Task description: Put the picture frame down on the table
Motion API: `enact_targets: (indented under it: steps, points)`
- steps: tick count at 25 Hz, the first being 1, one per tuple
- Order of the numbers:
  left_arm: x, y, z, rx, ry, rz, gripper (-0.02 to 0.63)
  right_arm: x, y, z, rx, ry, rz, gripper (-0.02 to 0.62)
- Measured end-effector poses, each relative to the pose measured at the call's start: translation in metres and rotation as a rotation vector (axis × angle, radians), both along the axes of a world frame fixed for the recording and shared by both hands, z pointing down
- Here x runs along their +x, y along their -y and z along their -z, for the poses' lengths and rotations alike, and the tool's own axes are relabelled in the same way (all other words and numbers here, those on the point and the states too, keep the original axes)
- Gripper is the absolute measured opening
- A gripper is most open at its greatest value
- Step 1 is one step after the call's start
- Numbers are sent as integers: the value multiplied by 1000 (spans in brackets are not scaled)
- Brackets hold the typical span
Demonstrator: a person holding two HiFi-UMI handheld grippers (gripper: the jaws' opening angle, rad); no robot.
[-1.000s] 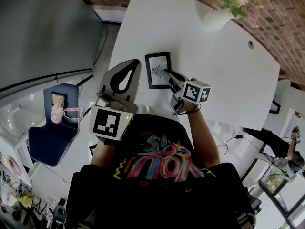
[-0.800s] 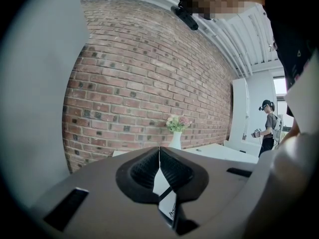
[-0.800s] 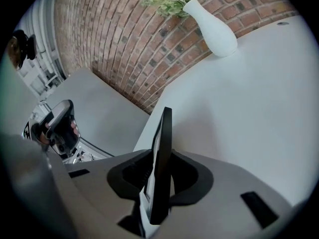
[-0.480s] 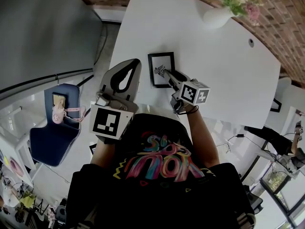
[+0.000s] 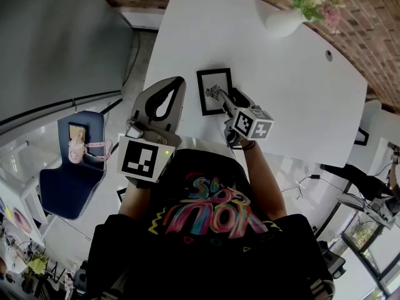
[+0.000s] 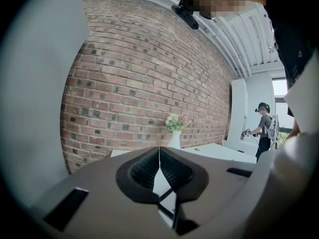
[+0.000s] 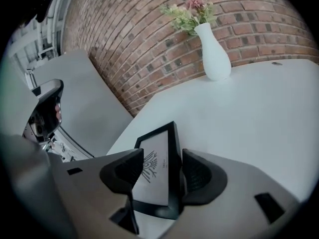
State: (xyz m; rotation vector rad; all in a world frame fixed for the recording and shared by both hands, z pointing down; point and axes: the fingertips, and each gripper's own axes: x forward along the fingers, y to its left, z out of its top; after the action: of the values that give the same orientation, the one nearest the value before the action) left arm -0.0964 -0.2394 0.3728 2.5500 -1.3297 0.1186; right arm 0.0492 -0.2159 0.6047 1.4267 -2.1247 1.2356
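The black picture frame (image 5: 211, 92) holds a white print with a small dark drawing. It lies face up, low over the white table (image 5: 281, 80) near its front edge; whether it touches I cannot tell. My right gripper (image 5: 224, 98) is shut on the frame's right side. In the right gripper view the frame (image 7: 155, 169) sits between the jaws, one pad on the print and the other against the outer edge. My left gripper (image 5: 176, 84) hangs at the table's left edge, shut and empty, with its pads (image 6: 172, 169) meeting.
A white vase of flowers (image 5: 284, 22) stands at the table's far side, before a brick wall (image 7: 149, 29). A blue chair (image 5: 69, 167) is on the floor to the left. Another person (image 6: 263, 128) stands in the background on the right.
My right gripper has shifted a little to the right, carrying the frame with it. The left gripper has stayed put.
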Motion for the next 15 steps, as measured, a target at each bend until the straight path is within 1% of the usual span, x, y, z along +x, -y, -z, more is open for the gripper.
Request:
enact_targets:
  steps: [4,10,15]
  points:
    - [0,-1,-2,-2,-1,-1,25,8,1,0,2,18,-42,244]
    - [5,2,0,0,-2,-12,25,9,4,4,-8,89,-72,242]
    - [9,1,6,14,0,-22,25,10,9,21,11,161,-109,242]
